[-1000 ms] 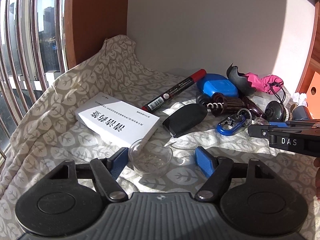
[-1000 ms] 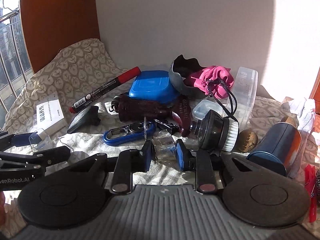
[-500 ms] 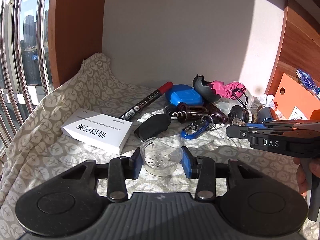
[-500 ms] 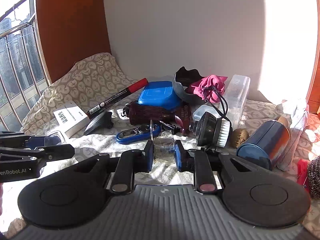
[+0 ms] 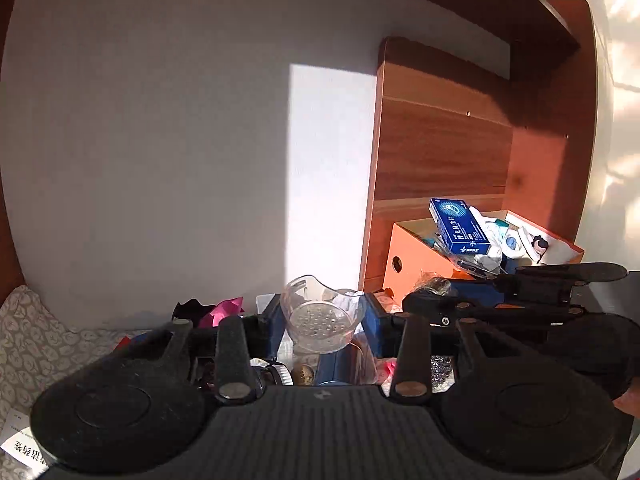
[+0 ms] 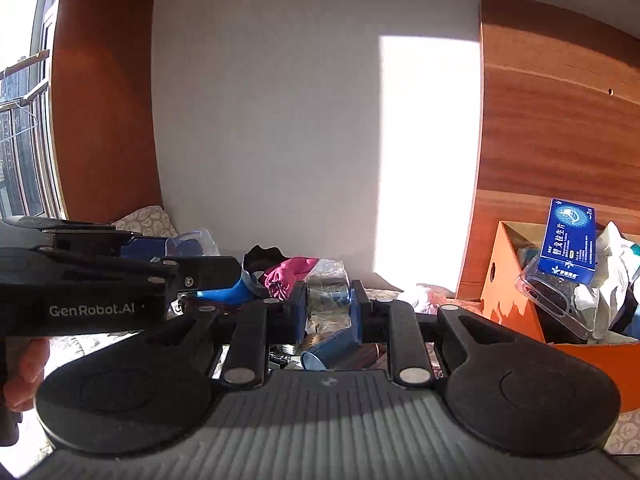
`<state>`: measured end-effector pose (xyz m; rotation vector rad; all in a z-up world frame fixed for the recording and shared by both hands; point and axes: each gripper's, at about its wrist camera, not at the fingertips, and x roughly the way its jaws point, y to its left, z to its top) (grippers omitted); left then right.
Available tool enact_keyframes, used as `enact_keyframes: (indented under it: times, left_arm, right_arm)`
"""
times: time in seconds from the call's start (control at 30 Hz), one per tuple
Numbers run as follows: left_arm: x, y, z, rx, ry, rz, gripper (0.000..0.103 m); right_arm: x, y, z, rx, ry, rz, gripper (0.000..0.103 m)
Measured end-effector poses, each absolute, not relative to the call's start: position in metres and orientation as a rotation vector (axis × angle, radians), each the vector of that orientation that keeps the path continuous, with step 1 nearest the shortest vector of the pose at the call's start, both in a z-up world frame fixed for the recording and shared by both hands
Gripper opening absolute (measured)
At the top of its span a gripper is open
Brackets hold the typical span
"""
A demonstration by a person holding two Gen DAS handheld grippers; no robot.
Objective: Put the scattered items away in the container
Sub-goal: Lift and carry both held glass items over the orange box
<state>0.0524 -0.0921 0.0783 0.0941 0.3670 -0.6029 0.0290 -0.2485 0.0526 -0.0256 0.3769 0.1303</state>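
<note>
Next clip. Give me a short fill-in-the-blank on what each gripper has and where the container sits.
1. The left gripper is shut on a clear ____.
2. The right gripper grips a small clear packet, lifted ____ the clutter.
3. The container is an ____ box.
4. A ____ carton sticks out of it.

Missing: cup; above; orange; blue

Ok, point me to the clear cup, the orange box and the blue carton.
clear cup (image 5: 322, 322): left wrist view, its dimpled base.
orange box (image 6: 505, 300): right wrist view, its near side wall.
blue carton (image 6: 568, 246): right wrist view, its printed front.
</note>
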Motion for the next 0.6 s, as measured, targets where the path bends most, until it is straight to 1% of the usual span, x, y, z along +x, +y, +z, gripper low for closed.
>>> enact_keyframes:
  times: [0.2,0.3,0.47,0.6]
  left_arm:
    - [0.058,-0.198,0.105,0.136,0.322,-0.761,0.039]
    - [0.066,-0.252,0.108,0.146,0.341,-0.804,0.039]
    - [0.083,-0.332,0.098,0.173,0.358,-0.775,0.038]
    - [0.097,-0.377,0.083,0.179,0.352,-0.692,0.039]
  right_arm:
    - [0.023,-0.332,0.079,-0.003,0.323,-0.071,0.022]
    - [0.027,-0.365,0.086,0.006,0.328,-0.171,0.022]
    - [0.045,-0.414,0.08,0.014,0.365,-0.296,0.022]
    - [0.066,-0.439,0.068,0.03,0.393,-0.345,0.022]
